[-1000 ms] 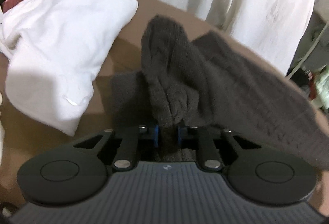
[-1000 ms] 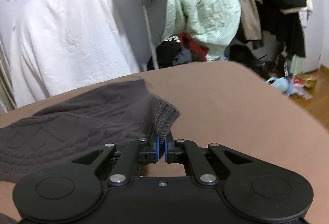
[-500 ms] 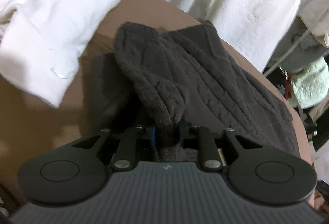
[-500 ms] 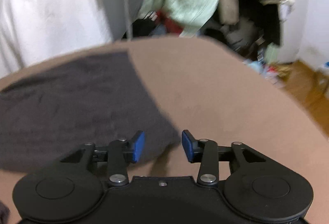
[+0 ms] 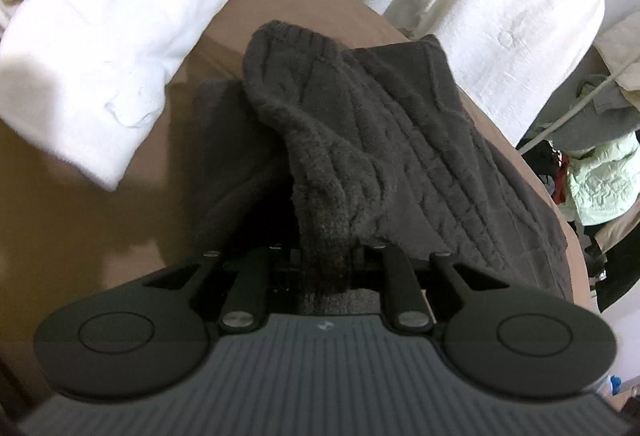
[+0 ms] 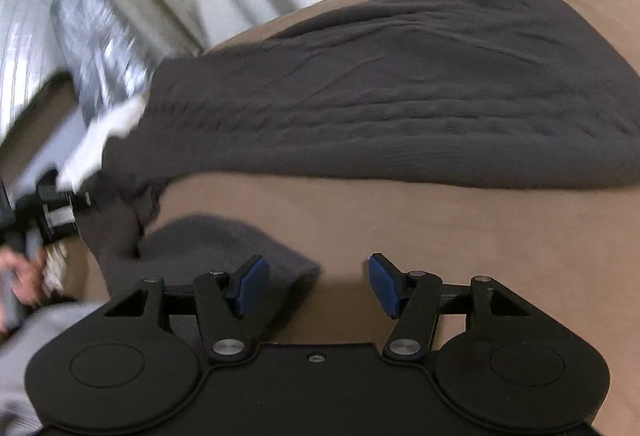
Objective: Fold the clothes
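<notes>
Left tongs [image 5: 326, 256] closing, pinching the dark knit sweater [image 5: 360, 140] sleeve. Right tongs [image 6: 314, 284] empty, jaws spreading; sweater body beyond them on brown surface [image 6: 460, 228].

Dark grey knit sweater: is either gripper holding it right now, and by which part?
The left gripper is closing on the dark grey knit sweater, pinching a bunched sleeve's end. The right gripper is opening, with nothing between its pads.

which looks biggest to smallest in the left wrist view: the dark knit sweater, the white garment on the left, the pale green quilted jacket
1. dark knit sweater and white garment: similar, unsure
2. pale green quilted jacket: smallest, though farthest away
</notes>
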